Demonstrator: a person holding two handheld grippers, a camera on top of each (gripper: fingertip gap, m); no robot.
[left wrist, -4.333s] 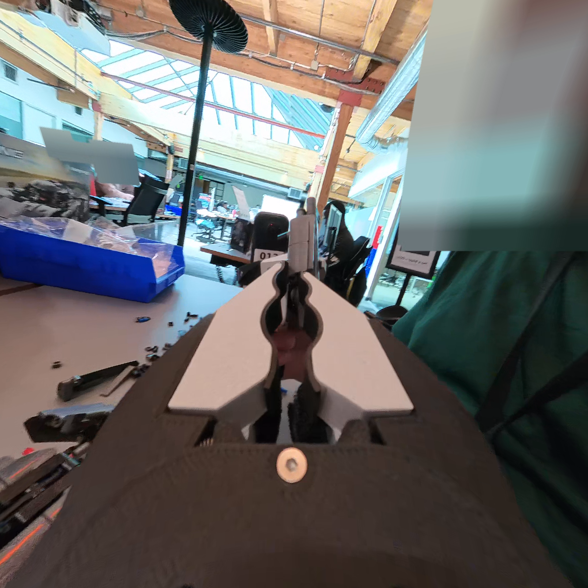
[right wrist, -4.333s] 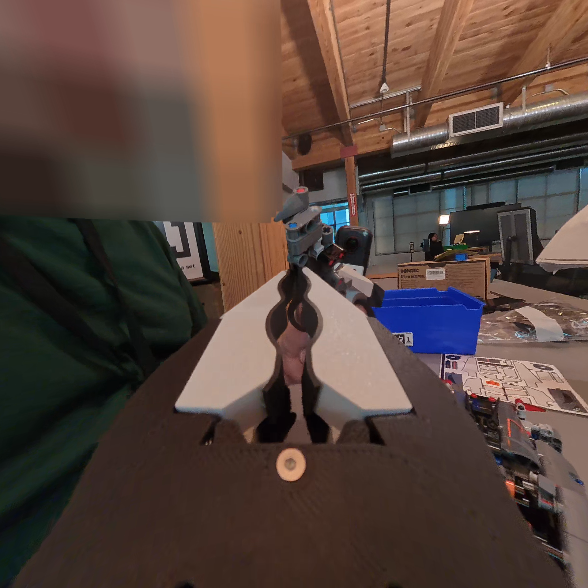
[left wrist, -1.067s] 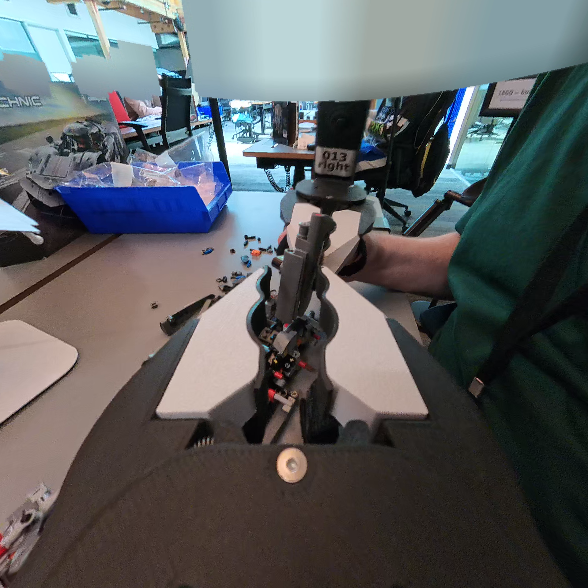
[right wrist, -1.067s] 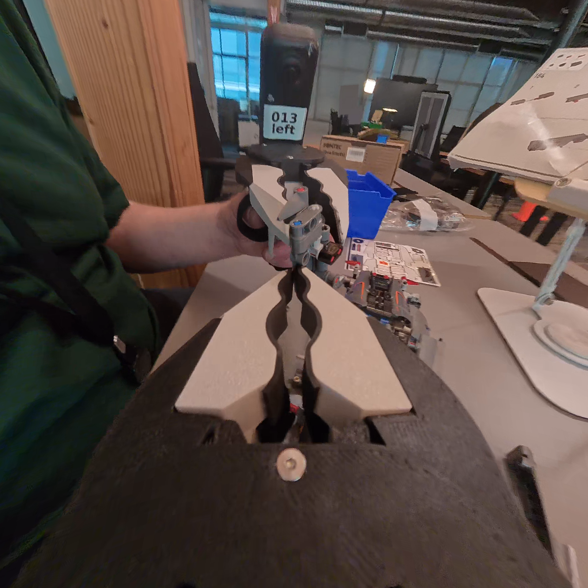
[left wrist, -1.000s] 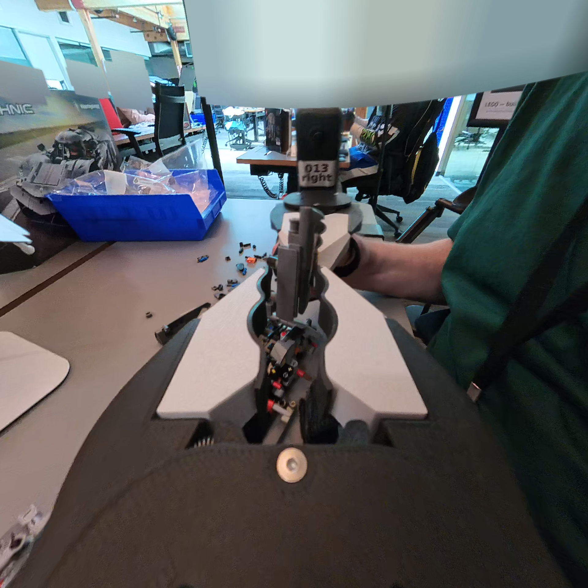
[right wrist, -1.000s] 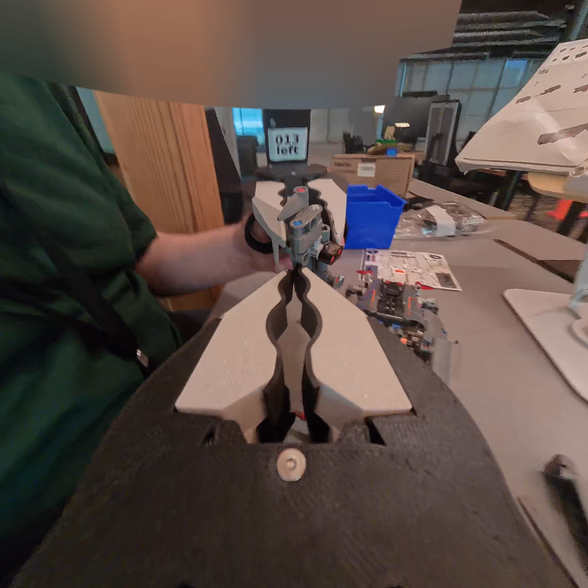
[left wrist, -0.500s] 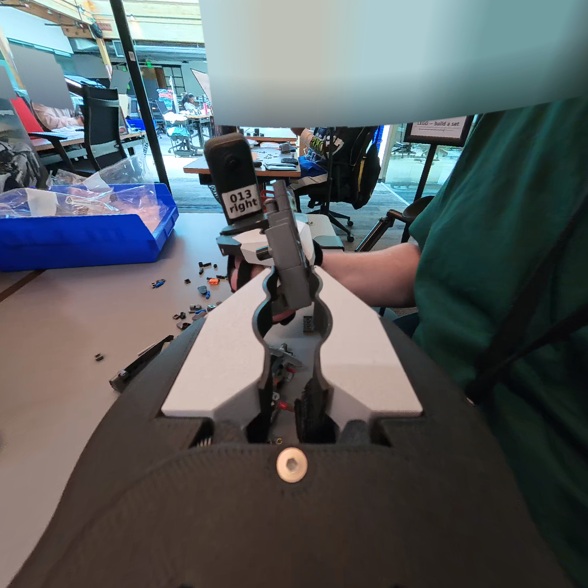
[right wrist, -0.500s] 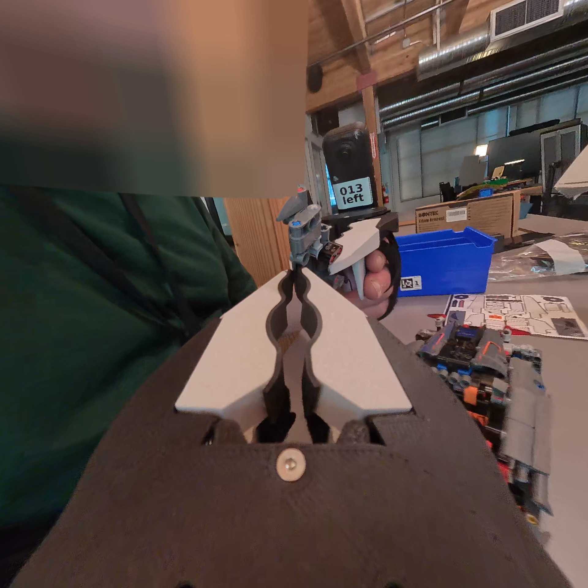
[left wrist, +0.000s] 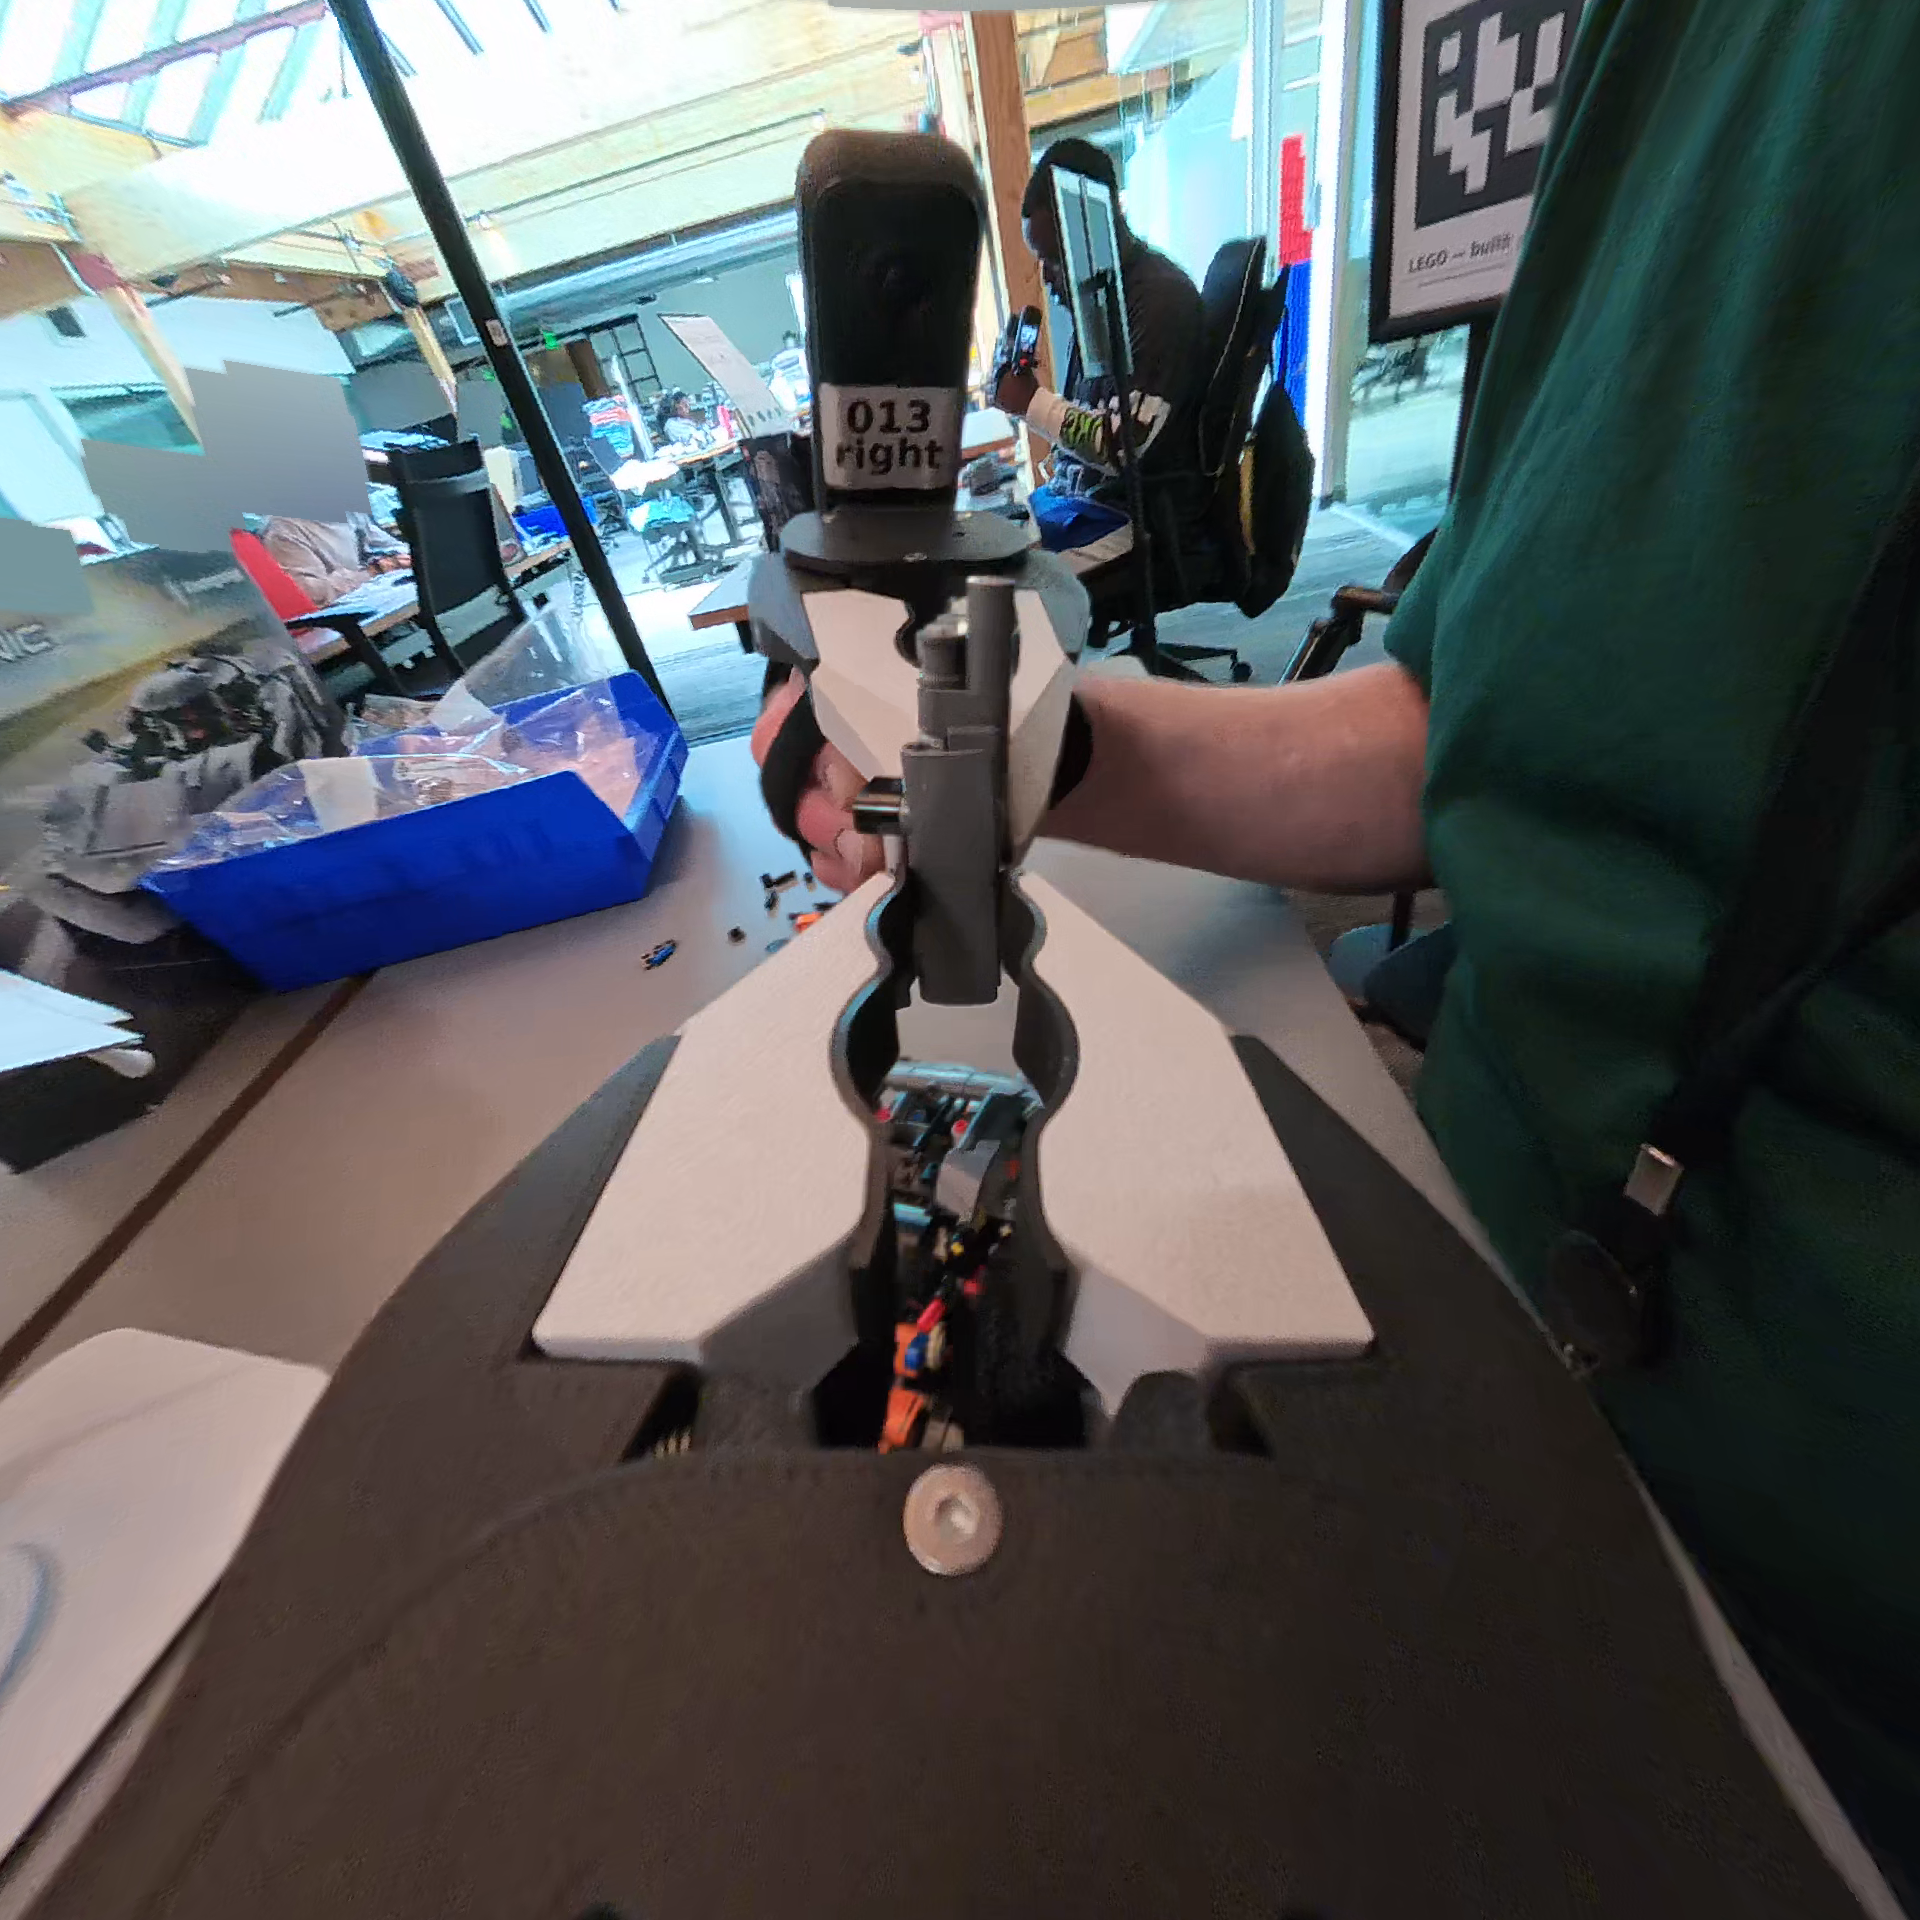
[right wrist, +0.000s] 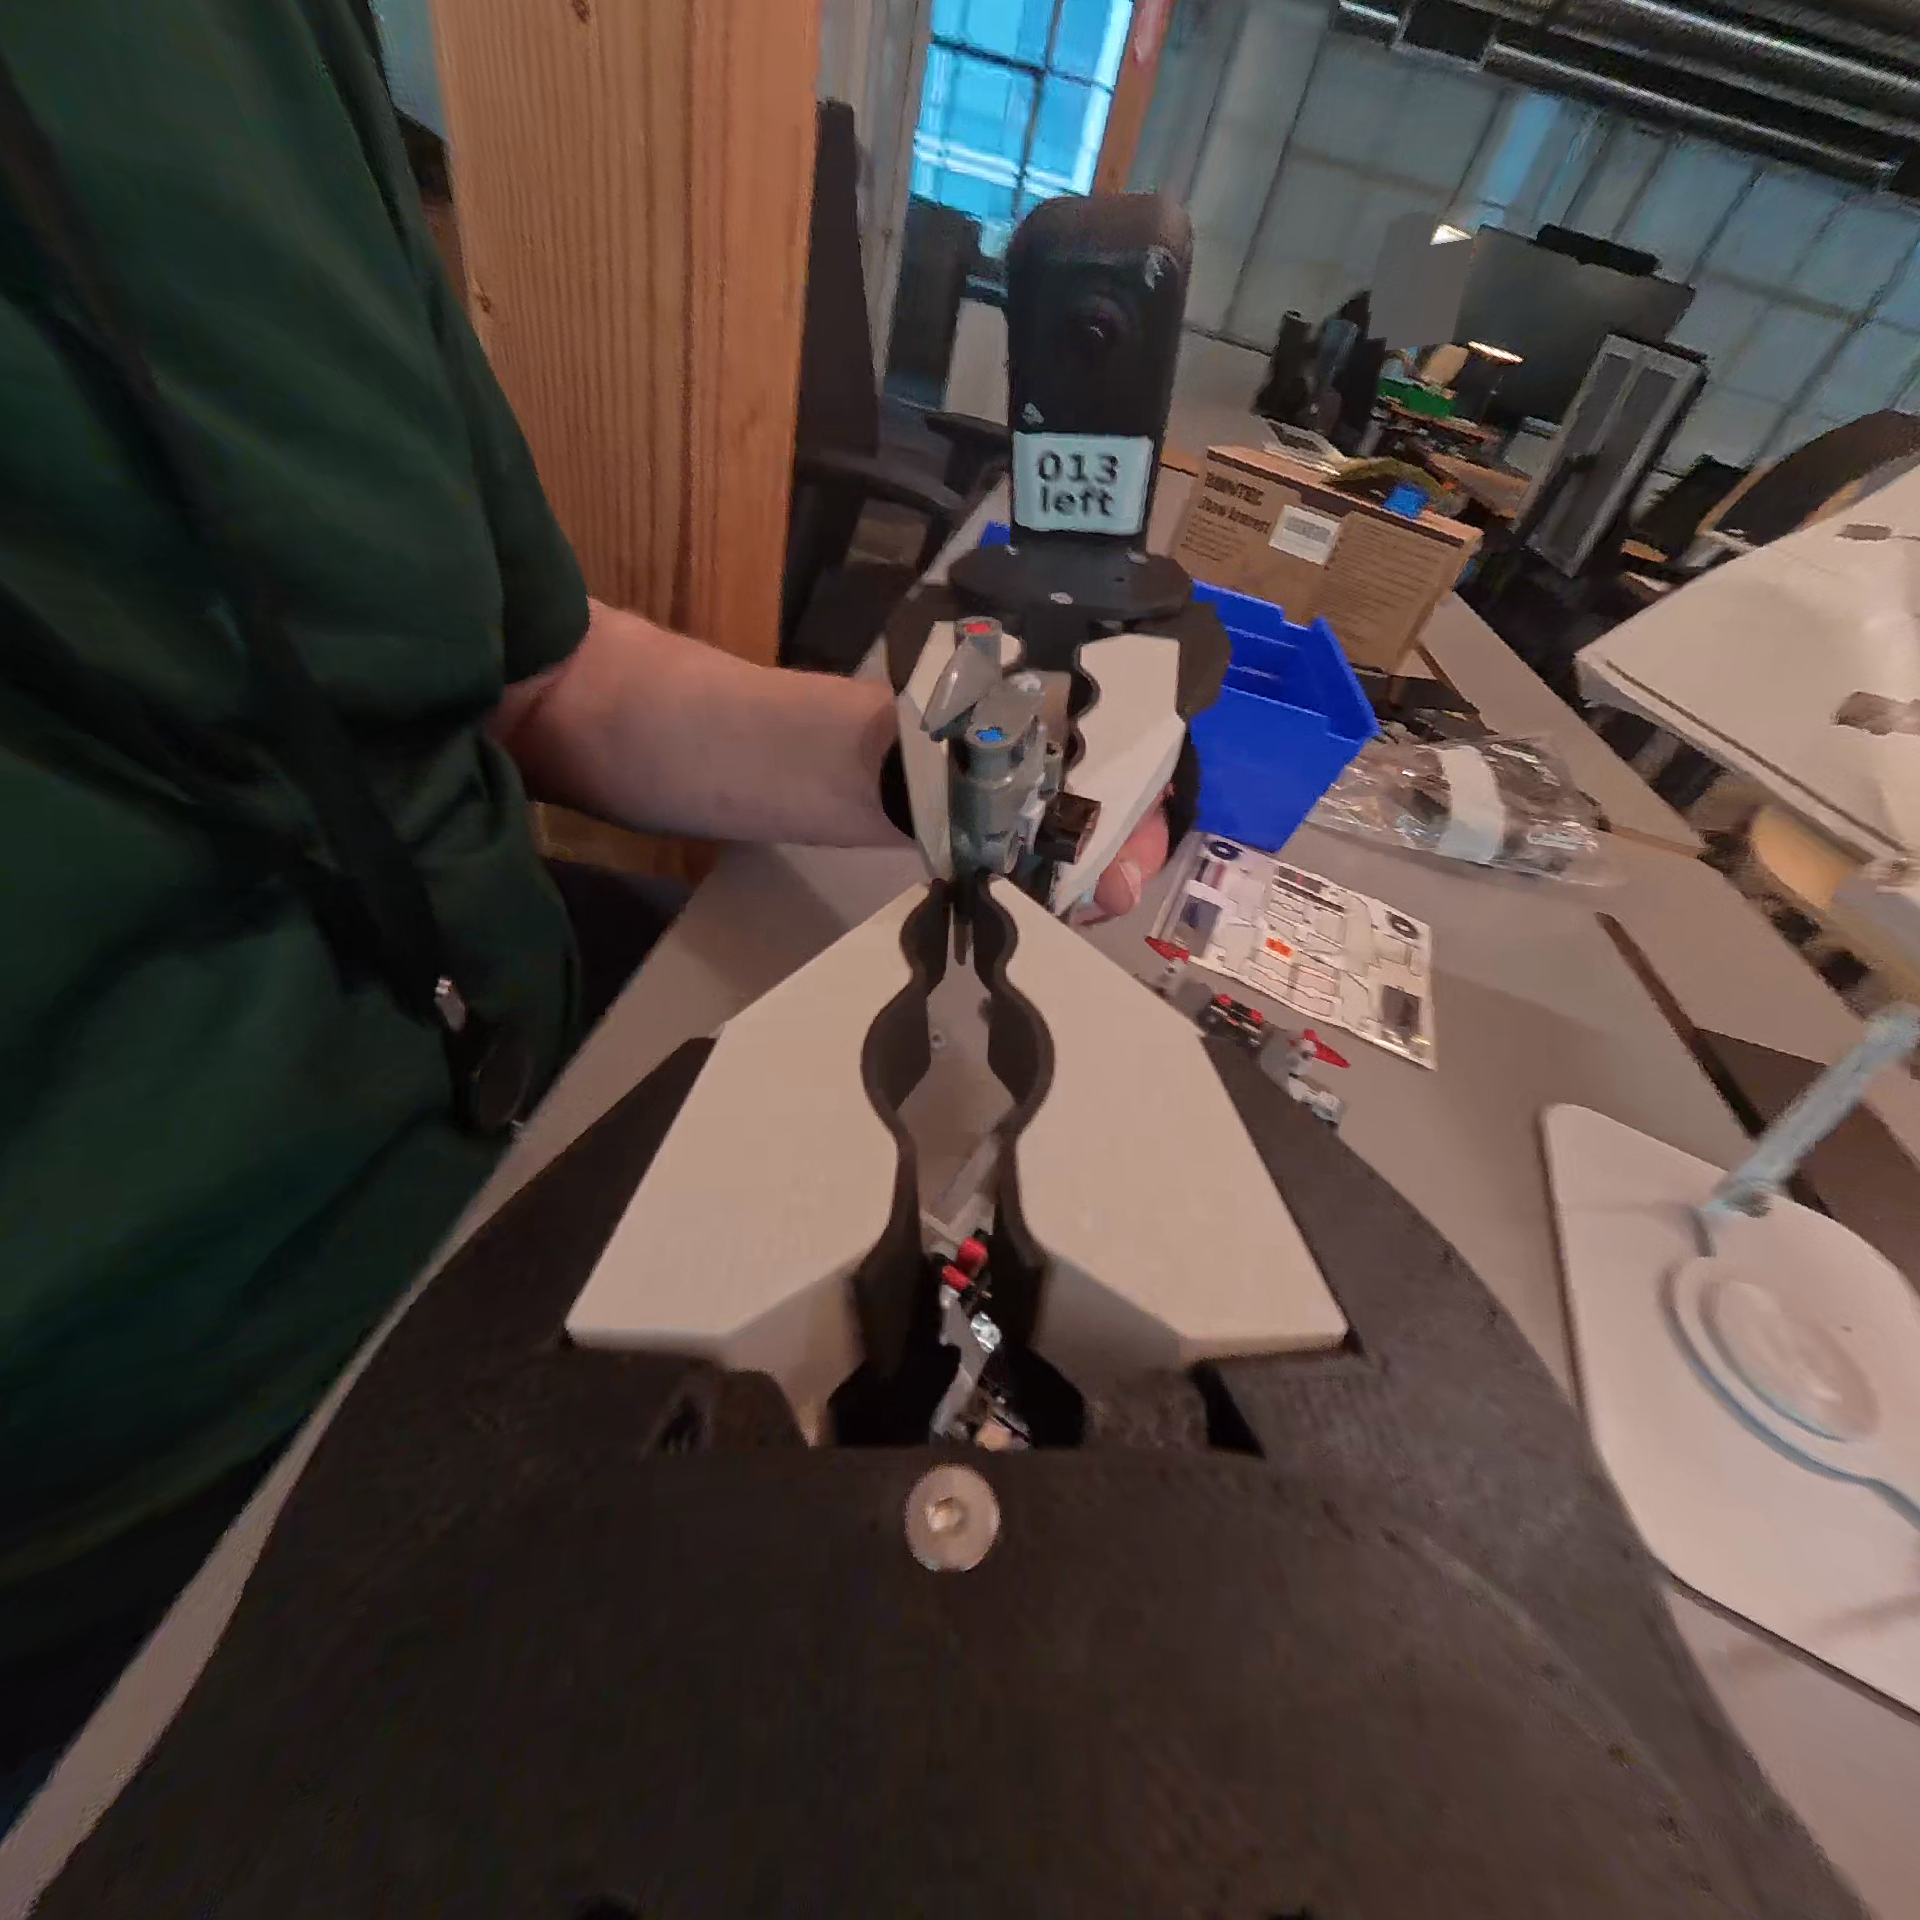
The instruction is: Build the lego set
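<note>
A grey lego sub-assembly (left wrist: 954,831) is held upright above the table between my two grippers, which face each other tip to tip. My left gripper (left wrist: 951,904) is shut on its grey beam end. My right gripper (right wrist: 961,899) is shut on the thin lower part of the same assembly (right wrist: 992,769), which has a blue pin and a red-tipped lever. The right gripper also shows in the left wrist view (left wrist: 935,665), and the left gripper in the right wrist view (right wrist: 1039,717). The larger lego model (left wrist: 945,1164) lies on the table below and shows through the jaw gaps (right wrist: 966,1278).
A blue bin (left wrist: 416,862) with plastic bags, the set's box (left wrist: 156,727) and loose small parts (left wrist: 774,914) lie far left. A printed sheet (right wrist: 1309,945), another blue bin (right wrist: 1268,727), a plastic bag (right wrist: 1455,800) and a white stand base (right wrist: 1714,1351) are to the right. A person in green sits close. The grippers are tip to tip, or close to it.
Both grippers have come down from a raised pose and now point at each other straight on over the model. Both still grip the grey assembly.
</note>
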